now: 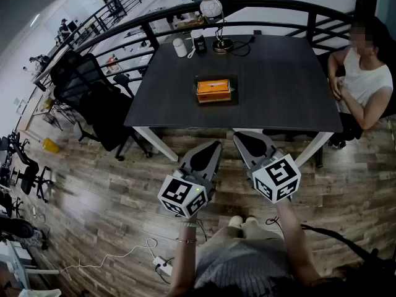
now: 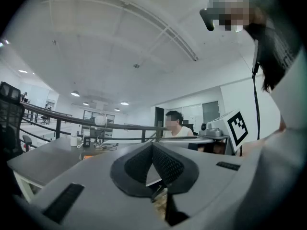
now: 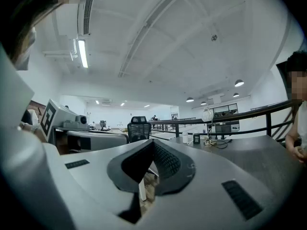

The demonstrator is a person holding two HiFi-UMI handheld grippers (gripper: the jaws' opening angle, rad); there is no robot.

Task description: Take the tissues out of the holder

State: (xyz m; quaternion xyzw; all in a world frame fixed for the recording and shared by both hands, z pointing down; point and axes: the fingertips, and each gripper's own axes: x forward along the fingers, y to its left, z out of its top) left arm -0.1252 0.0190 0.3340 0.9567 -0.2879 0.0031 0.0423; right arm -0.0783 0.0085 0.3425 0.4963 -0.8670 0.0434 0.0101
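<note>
An orange tissue holder (image 1: 213, 90) with a white tissue showing in its top slot sits on a dark tray in the middle of the dark table (image 1: 278, 98). Both grippers hang over the wooden floor on the near side of the table, well short of the holder. My left gripper (image 1: 215, 146) points up toward the table edge with its jaws shut and nothing between them. My right gripper (image 1: 237, 135) is beside it, also shut and empty. In the left gripper view the pads (image 2: 165, 164) meet at the tip, with the holder (image 2: 87, 156) a small orange sliver. The right gripper view's pads (image 3: 165, 162) also meet.
At the table's far edge stand a globe lamp (image 1: 211, 8), a white cup (image 1: 179, 47) and a small dark device (image 1: 199, 42). A person (image 1: 365, 82) sits at the right end. A black office chair (image 1: 93, 98) stands at the left. A power strip (image 1: 163, 265) lies on the floor.
</note>
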